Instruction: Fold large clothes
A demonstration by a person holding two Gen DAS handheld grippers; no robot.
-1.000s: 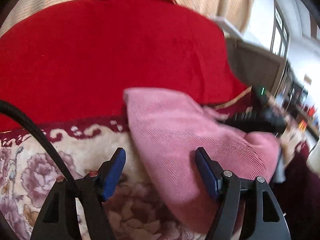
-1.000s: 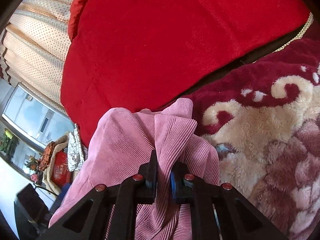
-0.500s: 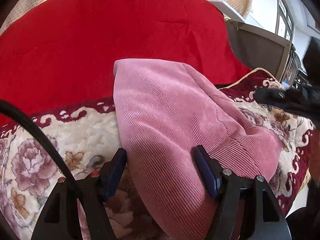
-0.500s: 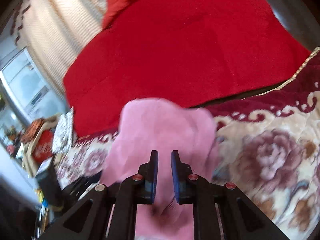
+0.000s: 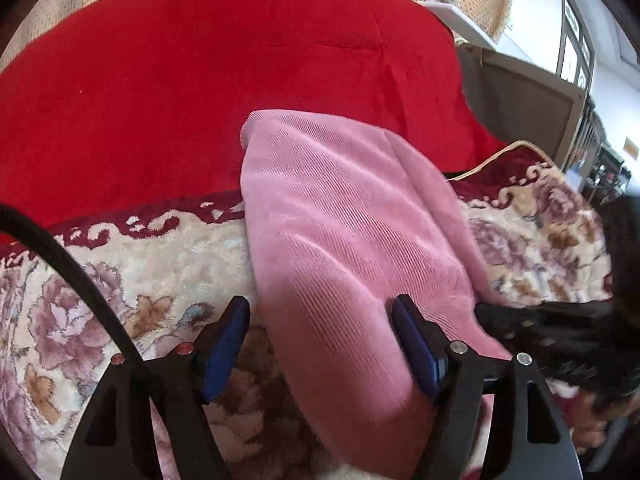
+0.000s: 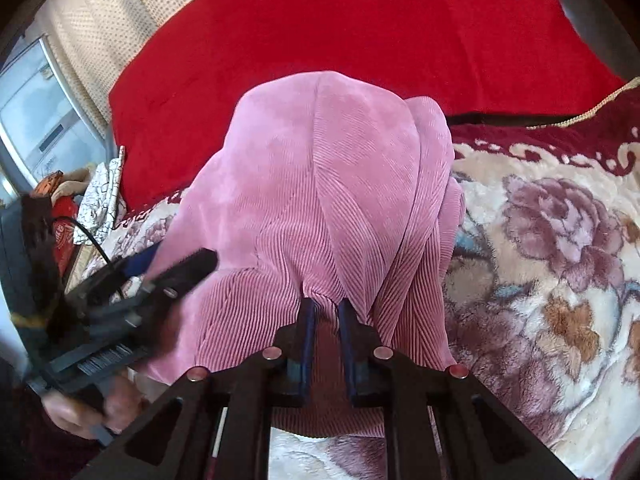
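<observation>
Pinching a bunched edge of the pink corduroy garment (image 6: 332, 184) in my right gripper (image 6: 328, 316) keeps the fold gathered on the floral blanket (image 6: 560, 240); my left gripper (image 5: 320, 344) straddles it, fingers wide, ready to flatten.

**A lived-in room at home**

I'm working over a plush floral blanket (image 5: 168, 264) with a maroon scroll border, a red quilt (image 5: 200, 80) spread behind it. Dotted cream curtains (image 6: 104, 28) hang by a window (image 6: 36, 120). Clutter (image 6: 76, 196) piles up at one side, and shelves (image 5: 604, 160) stand further off.
</observation>
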